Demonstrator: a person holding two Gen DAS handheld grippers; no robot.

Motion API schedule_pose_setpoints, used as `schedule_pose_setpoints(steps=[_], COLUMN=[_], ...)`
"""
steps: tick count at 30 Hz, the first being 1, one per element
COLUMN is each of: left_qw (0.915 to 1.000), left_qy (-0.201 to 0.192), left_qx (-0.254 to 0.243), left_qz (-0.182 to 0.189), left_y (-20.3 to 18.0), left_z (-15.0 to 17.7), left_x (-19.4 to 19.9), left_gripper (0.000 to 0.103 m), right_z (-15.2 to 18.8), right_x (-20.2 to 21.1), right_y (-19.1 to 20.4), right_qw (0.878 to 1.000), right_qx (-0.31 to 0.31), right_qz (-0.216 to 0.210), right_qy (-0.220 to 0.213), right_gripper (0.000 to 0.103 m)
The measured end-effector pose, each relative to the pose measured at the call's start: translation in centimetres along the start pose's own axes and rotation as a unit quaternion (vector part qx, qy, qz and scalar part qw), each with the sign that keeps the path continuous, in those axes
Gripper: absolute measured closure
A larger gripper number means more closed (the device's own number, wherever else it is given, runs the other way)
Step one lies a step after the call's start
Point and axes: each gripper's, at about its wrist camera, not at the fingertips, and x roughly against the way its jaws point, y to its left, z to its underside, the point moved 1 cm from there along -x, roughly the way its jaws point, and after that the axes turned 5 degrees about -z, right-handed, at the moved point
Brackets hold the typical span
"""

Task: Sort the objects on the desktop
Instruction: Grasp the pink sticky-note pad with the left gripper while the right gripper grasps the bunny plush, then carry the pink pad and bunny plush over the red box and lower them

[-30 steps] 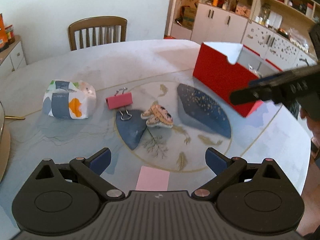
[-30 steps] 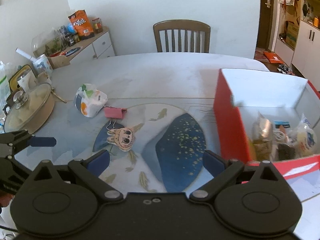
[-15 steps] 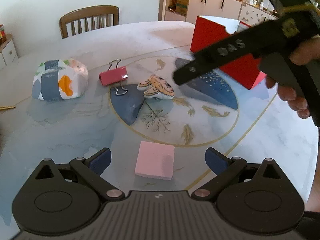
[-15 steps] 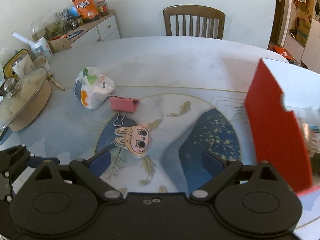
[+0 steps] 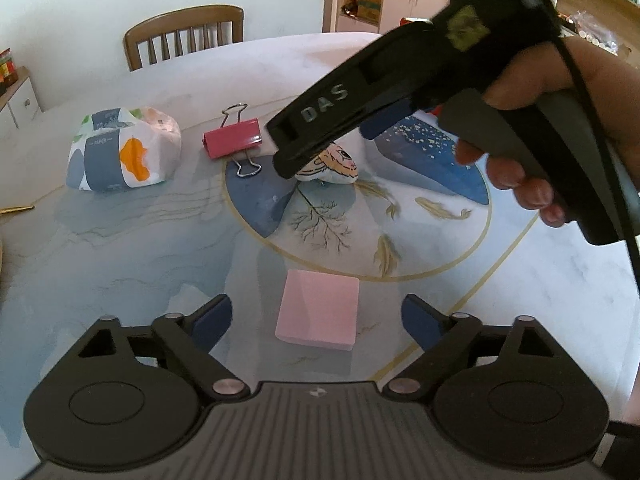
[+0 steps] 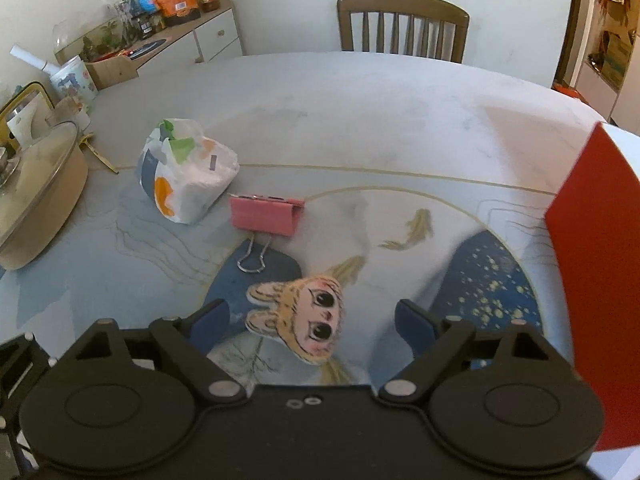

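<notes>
Four objects lie unsorted on the table: tissue pack (image 6: pixel 186 178), binder clip (image 6: pixel 266 216), bunny figure (image 6: pixel 300 322) (frame centre, between the wide-open right gripper (image 6: pixel 310 320)), pink pad (image 5: pixel 318 310) before the open, empty left gripper (image 5: pixel 316 318). Red box (image 6: pixel 592 280) at right edge.

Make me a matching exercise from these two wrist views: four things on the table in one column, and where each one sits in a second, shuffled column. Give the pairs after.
Things
1. pink sticky-note pad
2. cartoon bunny-ear figure
3. pink binder clip
4. red box

Places
A. at the right edge of the right wrist view
B. between the open fingers of the left gripper
C. beside the tissue pack
D. between the open fingers of the right gripper

Pairs: 1-B, 2-D, 3-C, 4-A
</notes>
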Motion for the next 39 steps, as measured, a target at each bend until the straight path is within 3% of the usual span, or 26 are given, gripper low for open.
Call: schedule_pose_setpoints(steps=[9, 14, 19, 24, 39], left_qw=[0.9999, 0.9996, 0.9995, 0.9995, 0.9993], left_qy=[0.004, 0.005, 0.002, 0.003, 0.008], left_qx=[-0.012, -0.023, -0.028, -0.022, 0.023], left_qz=[-0.009, -0.015, -0.017, -0.021, -0.030], left_y=[-0.3, -0.9, -1.2, -1.3, -1.0], left_z=[0.1, -0.4, -0.5, -0.5, -1.0], left_x=[-0.2, -0.3, -0.2, -0.1, 0.0], left_gripper=[0.032, 0.047, 0.062, 0.062, 0.063], right_z=[-0.2, -0.1, -0.3, -0.2, 2.1], right_x=[-1.8, -2.1, -2.1, -1.8, 3.2], right_y=[0.4, 0.4, 0.6, 0.4, -1.7], right_qw=[1.000, 1.000, 0.999, 0.999, 1.000], right_qx=[-0.006, -0.003, 0.006, 0.007, 0.008], right_qz=[0.001, 0.009, 0.019, 0.024, 0.006], right_qy=[0.024, 0.027, 0.032, 0.033, 0.030], right_gripper=[0.025, 0.030, 0.044, 0.051, 0.052])
